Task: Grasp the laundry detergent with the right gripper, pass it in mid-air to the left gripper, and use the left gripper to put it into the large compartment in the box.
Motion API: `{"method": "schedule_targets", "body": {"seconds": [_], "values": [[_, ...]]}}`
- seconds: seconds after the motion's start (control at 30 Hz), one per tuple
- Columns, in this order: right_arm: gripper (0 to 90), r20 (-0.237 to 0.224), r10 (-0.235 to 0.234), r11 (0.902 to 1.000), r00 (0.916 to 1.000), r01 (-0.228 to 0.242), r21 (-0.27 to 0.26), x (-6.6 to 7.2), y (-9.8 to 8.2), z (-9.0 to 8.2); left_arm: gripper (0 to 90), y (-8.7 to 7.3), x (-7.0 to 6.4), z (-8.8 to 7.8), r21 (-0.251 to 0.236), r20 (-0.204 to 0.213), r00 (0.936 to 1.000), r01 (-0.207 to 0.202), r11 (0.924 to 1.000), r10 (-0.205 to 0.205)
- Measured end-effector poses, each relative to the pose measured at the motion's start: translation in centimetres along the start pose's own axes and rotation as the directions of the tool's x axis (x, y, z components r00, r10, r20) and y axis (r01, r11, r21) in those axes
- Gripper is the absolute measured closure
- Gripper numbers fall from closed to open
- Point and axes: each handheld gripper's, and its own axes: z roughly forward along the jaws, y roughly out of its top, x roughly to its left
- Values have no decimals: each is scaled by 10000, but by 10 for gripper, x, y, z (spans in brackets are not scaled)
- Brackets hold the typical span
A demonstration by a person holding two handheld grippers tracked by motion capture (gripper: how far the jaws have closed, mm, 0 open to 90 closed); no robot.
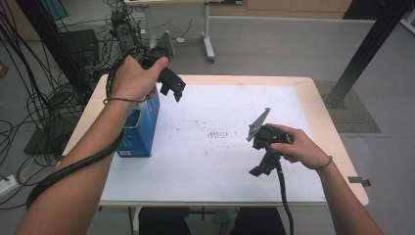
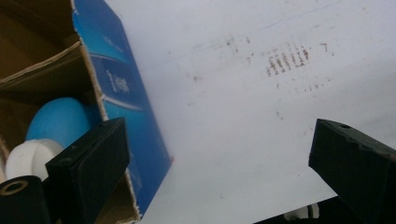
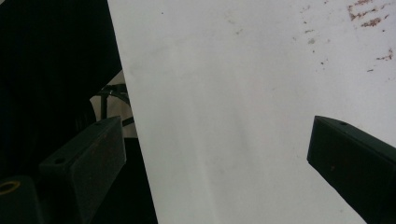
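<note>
The left gripper [image 1: 174,91] is held high above the table's far left, beside the open top of a blue carton [image 1: 142,128], and its jaws are seen spread wide with nothing between them. In the left gripper view the two jaws rise as blocky, matte black wedges with small screw holes, one in front of the carton [image 2: 123,93] and the other over the white sheet [image 2: 243,116]. The carton stands upright near the left edge of the sheet [image 1: 215,161]: glossy blue printed card outside, raw brown card inside, with a ragged torn rim. Inside it, a smooth rounded blue object [image 2: 58,121] and a white rounded cap-like piece [image 2: 28,156] are glimpsed; both are partly covered by the near jaw, and what they are cannot be made out. The print on the carton's side is too blurred to read. The right gripper [image 1: 258,170] is held low over the near right part of the sheet, its grey three-cornered plate tipped up, and its jaws too are parted wide and empty. In the right gripper view the sheet [image 3: 243,112] is shown flat and matte, smudged faintly grey, its edge running diagonally against deep shadow. Rust-brown dashed marks [image 1: 218,133] are spotted mid-sheet, and are cut off at the corner of the right gripper view. The pale wooden tabletop [image 1: 323,122] is seen around the sheet.
</note>
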Motion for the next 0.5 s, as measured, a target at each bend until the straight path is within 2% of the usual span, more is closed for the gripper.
{"method": "schedule_targets", "body": {"seconds": [0.27,0.37,0.5], "values": [[43,17,28,10000,10000,-28,-21,2,-1,-1,59,10,-15,8,82,200,9997,-158,9998,157],[43,69,11,10000,10000,-11,-9,2,-1,-3,62,13,-20,15,157,223,9997,26,9999,-30],[42,91,9,10000,10000,-9,-23,2,-2,-4,64,15,-23,27,349,249,9997,57,9994,-66]]}}
